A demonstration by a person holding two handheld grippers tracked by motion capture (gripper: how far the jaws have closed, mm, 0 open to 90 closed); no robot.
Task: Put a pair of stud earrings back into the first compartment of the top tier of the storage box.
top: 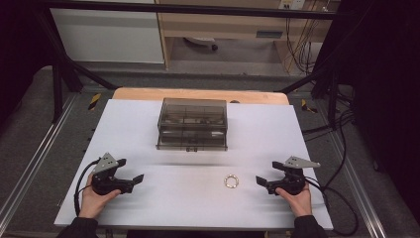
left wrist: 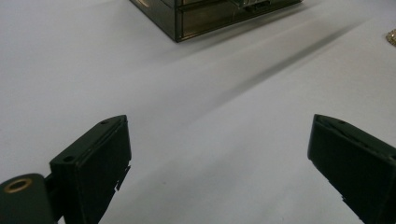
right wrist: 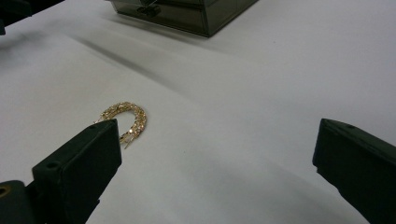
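On the white table: a gold bracelet (top: 231,181) lies flat and loose near the front edge, nearer the person's right side, well short of the box.
Table: the white top (top: 148,129) is bare around the bracelet, so there is room to come at it from any side.
Bracelet: a small glittering chain coiled in a ring; in the right gripper view (right wrist: 125,120) it lies just beyond the tip of the jaw at the left of that view, not between the jaws and touching neither.
Box: a smoky clear drawer box (top: 192,124) stands at the middle of the table toward the far edge, its drawers looking pushed in; whether anything lies inside I cannot tell.
Right gripper: held low by the right hand (top: 297,198), the right gripper (top: 262,181) points toward the bracelet, jaws spread wide, nothing in them.
Left gripper: the left gripper (top: 136,181) rests low at the left in the left hand (top: 94,198), jaws likewise spread and empty, aimed across bare table.
Step in hand: by my reading, the start of a pick; both grippers are parked and the bracelet is untouched.
Next move: likely the right gripper must shift sideways to straddle the chain, drop until the tips meet the table, then close gently.
Care needed: the chain is thin and limp, so a high or off-centre pinch would probably slide over it or catch a single link.
Likely goal: a drawer of the box, which would need opening, probably by the left gripper.
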